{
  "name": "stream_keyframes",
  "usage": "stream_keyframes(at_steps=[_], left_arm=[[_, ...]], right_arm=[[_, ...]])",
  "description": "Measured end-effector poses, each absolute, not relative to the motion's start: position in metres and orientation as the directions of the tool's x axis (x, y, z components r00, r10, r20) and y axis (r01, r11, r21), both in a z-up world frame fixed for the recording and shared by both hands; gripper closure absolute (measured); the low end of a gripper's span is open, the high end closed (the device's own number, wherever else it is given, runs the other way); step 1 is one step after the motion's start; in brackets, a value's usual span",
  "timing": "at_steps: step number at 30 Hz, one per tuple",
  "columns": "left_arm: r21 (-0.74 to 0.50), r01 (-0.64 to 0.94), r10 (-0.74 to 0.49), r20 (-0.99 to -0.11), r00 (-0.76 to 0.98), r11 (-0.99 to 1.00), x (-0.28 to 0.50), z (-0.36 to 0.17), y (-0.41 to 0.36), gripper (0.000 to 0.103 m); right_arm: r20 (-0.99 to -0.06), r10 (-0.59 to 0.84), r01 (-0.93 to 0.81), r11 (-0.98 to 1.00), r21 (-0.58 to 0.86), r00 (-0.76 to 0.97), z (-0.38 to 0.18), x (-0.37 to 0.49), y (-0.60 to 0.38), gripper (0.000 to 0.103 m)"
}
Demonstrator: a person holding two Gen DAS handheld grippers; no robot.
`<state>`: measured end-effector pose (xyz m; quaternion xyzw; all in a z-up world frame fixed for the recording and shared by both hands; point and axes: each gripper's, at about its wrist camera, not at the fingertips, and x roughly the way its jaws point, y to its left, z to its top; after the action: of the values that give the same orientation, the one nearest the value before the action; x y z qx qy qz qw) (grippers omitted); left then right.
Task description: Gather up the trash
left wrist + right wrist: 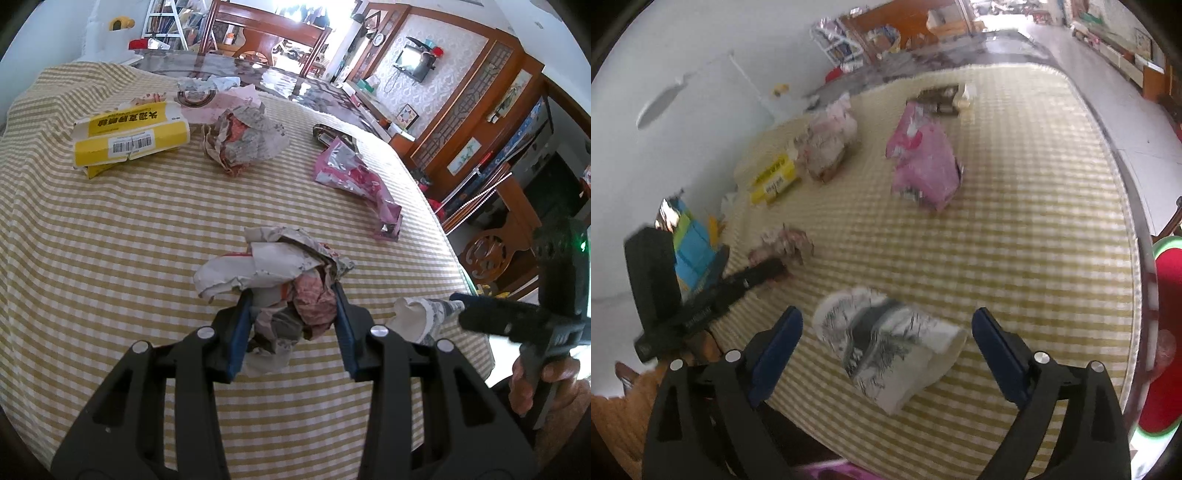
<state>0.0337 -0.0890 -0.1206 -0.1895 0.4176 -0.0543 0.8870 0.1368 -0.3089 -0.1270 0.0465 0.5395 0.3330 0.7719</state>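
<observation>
Fingers of the left gripper (293, 317) stand narrow, their blue pads pressed on either side of a crumpled newspaper ball (273, 273) at the lower centre of the left wrist view, so the wad looks gripped where it rests on the checked cloth of the table (110, 229). Fingers of the right gripper (886, 339) stand wide apart and hold nothing; between them, low in the right wrist view, lies a flattened paper cup (886, 343) with a grey print, on its side and touching neither pad. Both pieces should be very light and soft: the paper ball will give under pressure and probably wants a grip across its thick middle, not on a loose flap that could tear or slip out. The cup is already crushed, so I judge it best pinched across its flat body, where the walls fold together, not at the open rim. Further out, toward the upper half of both views, wait a pink foil wrapper (354, 181), thin and likely slippery, a second newspaper wad (243, 138), and a yellow carton (129, 136) at upper left, stiffer and better taken by an edge. A dark packet (332, 134) lies beyond the wrapper, too small to read.
</observation>
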Motion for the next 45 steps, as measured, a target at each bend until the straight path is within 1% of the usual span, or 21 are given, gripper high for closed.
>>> stream_keyframes(at_steps=[2,5,7,8,9,10,11,12,13,15,18,24,32,35,39,42,45], left_arm=[[-0.384,-0.062,-0.257,-0.721,0.643,0.921,0.033,-0.122,-0.089,0.064],[-0.383,-0.058,-0.262,-0.726,0.636,0.922,0.034,-0.124,-0.093,0.064],[-0.381,-0.055,-0.263,-0.728,0.633,0.923,0.034,-0.125,-0.094,0.064],[-0.38,-0.054,-0.263,-0.729,0.632,0.923,0.034,-0.125,-0.095,0.064],[-0.38,-0.053,-0.263,-0.729,0.632,0.924,0.034,-0.125,-0.095,0.064],[-0.379,-0.053,-0.263,-0.73,0.631,0.924,0.034,-0.125,-0.096,0.064],[-0.379,-0.054,-0.263,-0.73,0.631,0.924,0.034,-0.125,-0.096,0.064],[-0.38,-0.055,-0.263,-0.731,0.63,0.923,0.034,-0.125,-0.096,0.064],[-0.38,-0.057,-0.262,-0.732,0.629,0.923,0.034,-0.126,-0.096,0.064],[-0.379,-0.058,-0.261,-0.732,0.629,0.924,0.034,-0.126,-0.096,0.064],[-0.377,-0.054,-0.261,-0.732,0.629,0.925,0.034,-0.126,-0.097,0.064],[-0.355,-0.048,-0.244,-0.728,0.641,0.934,0.032,-0.119,-0.1,0.064],[-0.338,-0.011,-0.25,-0.717,0.651,0.941,0.03,-0.104,-0.116,0.064],[-0.35,0.01,-0.274,-0.713,0.645,0.937,0.033,-0.1,-0.128,0.064],[-0.391,0.073,-0.349,-0.703,0.619,0.917,0.045,-0.095,-0.162,0.064],[-0.395,0.118,-0.381,-0.7,0.604,0.911,0.051,-0.092,-0.186,0.064],[-0.409,0.218,-0.456,-0.687,0.566,0.886,0.06,-0.087,-0.235,0.064]], right_arm=[[-0.816,0.551,-0.478,0.772,0.419,0.175,-0.131,0.135,-0.305,0.013],[-0.812,0.564,-0.5,0.752,0.43,0.15,-0.133,0.132,-0.3,0.014],[-0.808,0.573,-0.508,0.741,0.44,0.137,-0.134,0.132,-0.297,0.023],[-0.806,0.577,-0.511,0.735,0.446,0.127,-0.135,0.131,-0.295,0.033],[-0.807,0.579,-0.512,0.731,0.451,0.116,-0.136,0.131,-0.293,0.045],[-0.808,0.579,-0.513,0.729,0.453,0.108,-0.137,0.131,-0.291,0.053],[-0.808,0.581,-0.516,0.723,0.459,0.096,-0.139,0.131,-0.289,0.072],[-0.807,0.584,-0.519,0.718,0.464,0.087,-0.139,0.13,-0.287,0.086],[-0.803,0.59,-0.527,0.71,0.467,0.084,-0.139,0.129,-0.286,0.091],[-0.788,0.608,-0.542,0.696,0.471,0.095,-0.134,0.127,-0.285,0.095],[-0.767,0.628,-0.546,0.692,0.473,0.131,-0.126,0.126,-0.287,0.098],[-0.714,0.654,-0.514,0.715,0.474,0.251,-0.107,0.132,-0.307,0.099],[-0.649,0.639,-0.432,0.765,0.478,0.413,-0.088,0.14,-0.339,0.099],[-0.62,0.604,-0.393,0.797,0.459,0.5,-0.078,0.138,-0.355,0.099],[-0.579,0.497,-0.262,0.857,0.443,0.647,-0.066,0.136,-0.391,0.099],[-0.573,0.408,-0.154,0.885,0.439,0.711,-0.064,0.134,-0.42,0.099],[-0.592,0.332,-0.021,0.883,0.469,0.735,-0.07,0.135,-0.454,0.099]])
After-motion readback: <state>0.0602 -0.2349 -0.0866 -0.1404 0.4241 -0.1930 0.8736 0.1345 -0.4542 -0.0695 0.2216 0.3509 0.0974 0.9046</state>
